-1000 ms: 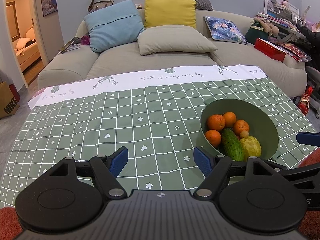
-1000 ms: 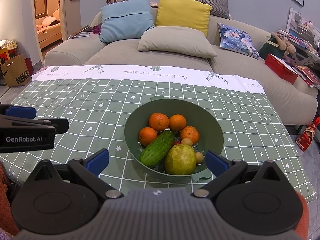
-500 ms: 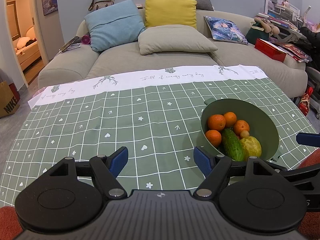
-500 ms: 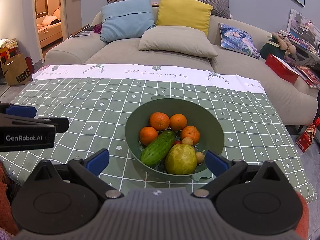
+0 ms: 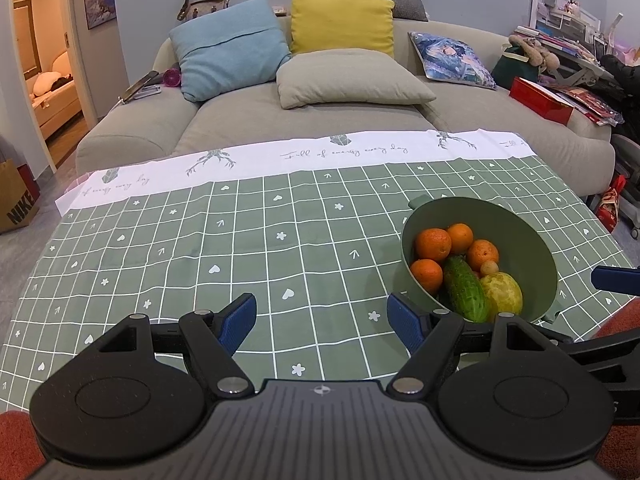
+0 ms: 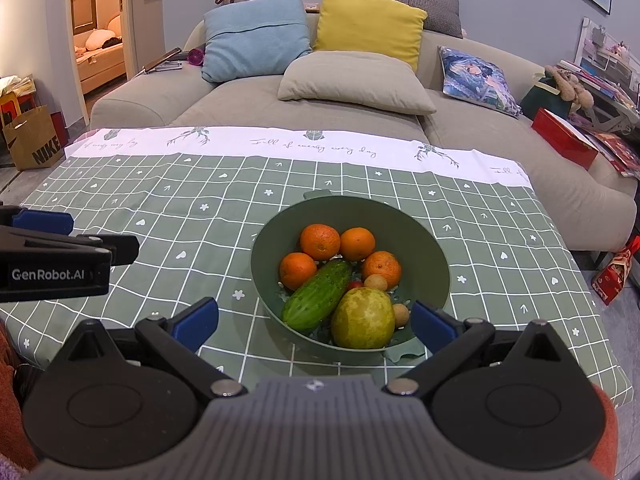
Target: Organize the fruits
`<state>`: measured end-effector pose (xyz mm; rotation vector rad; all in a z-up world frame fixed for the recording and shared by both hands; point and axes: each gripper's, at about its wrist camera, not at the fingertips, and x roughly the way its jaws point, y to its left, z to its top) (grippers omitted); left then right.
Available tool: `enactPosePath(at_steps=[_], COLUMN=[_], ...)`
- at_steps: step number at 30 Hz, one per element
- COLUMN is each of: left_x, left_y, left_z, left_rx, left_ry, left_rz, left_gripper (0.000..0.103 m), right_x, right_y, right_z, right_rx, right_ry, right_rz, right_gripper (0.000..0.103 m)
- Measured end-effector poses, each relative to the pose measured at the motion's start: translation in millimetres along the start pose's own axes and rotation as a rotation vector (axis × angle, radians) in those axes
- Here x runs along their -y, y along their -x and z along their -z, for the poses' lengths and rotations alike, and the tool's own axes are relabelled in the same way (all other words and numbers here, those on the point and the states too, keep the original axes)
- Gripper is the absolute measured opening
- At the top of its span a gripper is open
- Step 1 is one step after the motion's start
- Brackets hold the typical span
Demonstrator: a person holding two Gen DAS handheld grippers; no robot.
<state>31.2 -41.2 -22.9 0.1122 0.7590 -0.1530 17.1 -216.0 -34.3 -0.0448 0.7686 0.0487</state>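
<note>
Green checked tablecloth [image 6: 168, 216] carries our round green bowl [image 6: 424, 240] of oranges [image 6: 320, 241] at centre frame; our left gripper [image 5: 322, 316] and right gripper [image 6: 314, 322] both gape empty.

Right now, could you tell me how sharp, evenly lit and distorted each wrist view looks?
Left wrist view: sharp, soft even room light, the green bowl casts only a faint shadow; fisheye curves the tablecloth grid, corners are dark. Right wrist view: equally sharp, the cucumber and oranges show no glare; the doorway glows warmer, the sofa bows.
</note>
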Motion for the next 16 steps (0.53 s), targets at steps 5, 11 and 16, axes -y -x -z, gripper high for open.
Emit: enactPosePath(at_steps=[5, 11, 16], left_x=[-0.1, -2.4, -4.5], left_y=[0.4, 1.3, 2.1], left_z=[-0.1, -0.7, -0.9], left_rx=[-0.001, 0.001, 0.008], left_ry=[0.002, 0.01, 0.016], left_rz=[-0.004, -0.007, -0.006], left_gripper=[0.087, 0.087, 0.087], right_x=[0.1, 0.9, 2.0], right_y=[-1.9, -3.1, -4.4], right_z=[0.2, 0.8, 0.6], right_rx=[-0.001, -0.007, -0.018], right_ry=[0.007, 0.014, 0.023], right_rz=[-0.003, -0.008, -0.019], right_gripper=[0.098, 0.098, 0.098])
